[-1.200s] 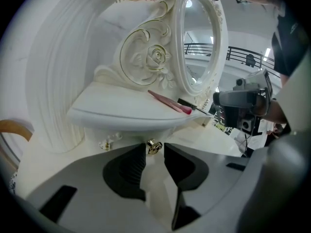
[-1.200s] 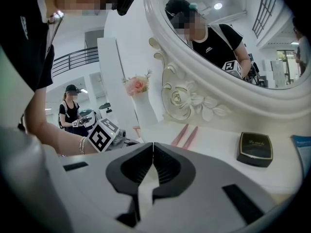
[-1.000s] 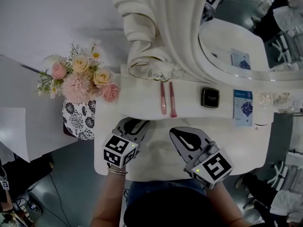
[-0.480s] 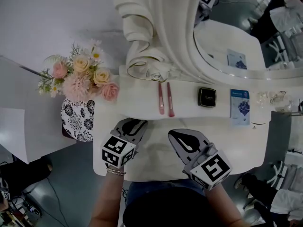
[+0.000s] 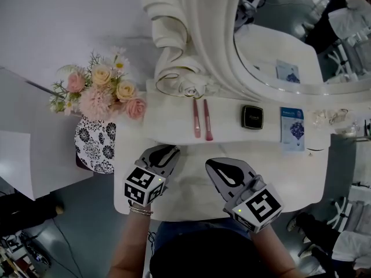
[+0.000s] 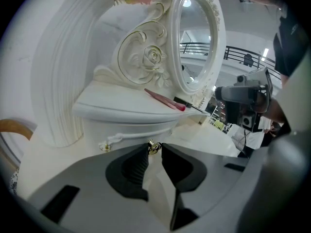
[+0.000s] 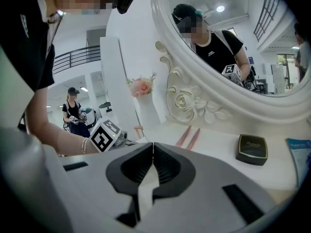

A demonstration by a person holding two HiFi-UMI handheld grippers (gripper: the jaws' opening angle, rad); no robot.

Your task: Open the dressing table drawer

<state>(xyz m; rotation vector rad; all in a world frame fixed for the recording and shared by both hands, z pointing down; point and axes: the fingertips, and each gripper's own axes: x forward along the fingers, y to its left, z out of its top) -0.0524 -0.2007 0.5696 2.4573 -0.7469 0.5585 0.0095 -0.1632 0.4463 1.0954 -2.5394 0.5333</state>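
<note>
The white dressing table (image 5: 290, 172) has a small drawer (image 6: 127, 130) under its raised shelf. A gold knob (image 6: 154, 147) sticks out of the drawer front. My left gripper (image 6: 154, 148) points at that front; its jaws have just been closing and now pinch the knob between their tips. In the head view the left gripper (image 5: 166, 151) reaches up to the shelf's front edge. My right gripper (image 5: 215, 164) hovers over the tabletop to its right. Its tips (image 7: 153, 144) meet with nothing between them.
On the shelf lie two pink brushes (image 5: 201, 119), a black compact (image 5: 252, 117) and a blue packet (image 5: 291, 127). An oval mirror (image 5: 278, 57) in an ornate frame rises behind. A vase of flowers (image 5: 98, 94) stands at the table's left end.
Both grippers stand where they were. Only the head view has shifted slightly.
</note>
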